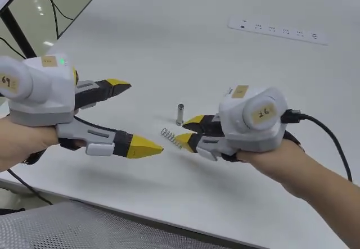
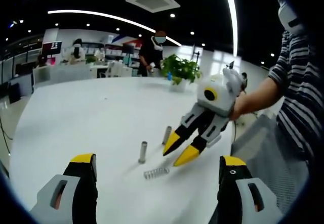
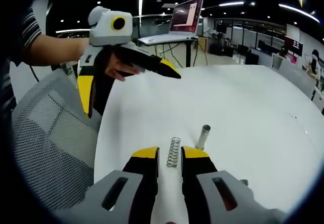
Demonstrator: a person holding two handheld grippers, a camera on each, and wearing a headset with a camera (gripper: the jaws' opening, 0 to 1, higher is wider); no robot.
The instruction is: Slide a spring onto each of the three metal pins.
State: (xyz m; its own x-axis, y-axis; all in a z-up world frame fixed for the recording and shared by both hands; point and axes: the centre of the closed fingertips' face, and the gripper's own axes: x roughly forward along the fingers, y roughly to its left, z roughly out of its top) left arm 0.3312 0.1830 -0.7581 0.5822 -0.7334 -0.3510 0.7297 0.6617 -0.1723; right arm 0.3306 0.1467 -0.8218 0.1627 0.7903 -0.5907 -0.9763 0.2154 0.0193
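— Head view?
— The left tongs (image 1: 143, 116) are spread wide above the counter (image 1: 169, 46). The right tongs (image 1: 184, 132) are slightly parted and grip nothing. The spring (image 1: 170, 137) lies flat just off their tips, with a pin (image 1: 180, 114) upright beside it.
— Left gripper view?
— The spring lies near the right tongs' tips, with two pins standing behind it.
— Right gripper view?
— The spring lies lengthwise at the gap between the tips, and a pin stands just right of it.

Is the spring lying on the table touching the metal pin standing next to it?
Apart. The right gripper view shows bare white table between the spring and the upright metal pin; the head view shows the same gap.
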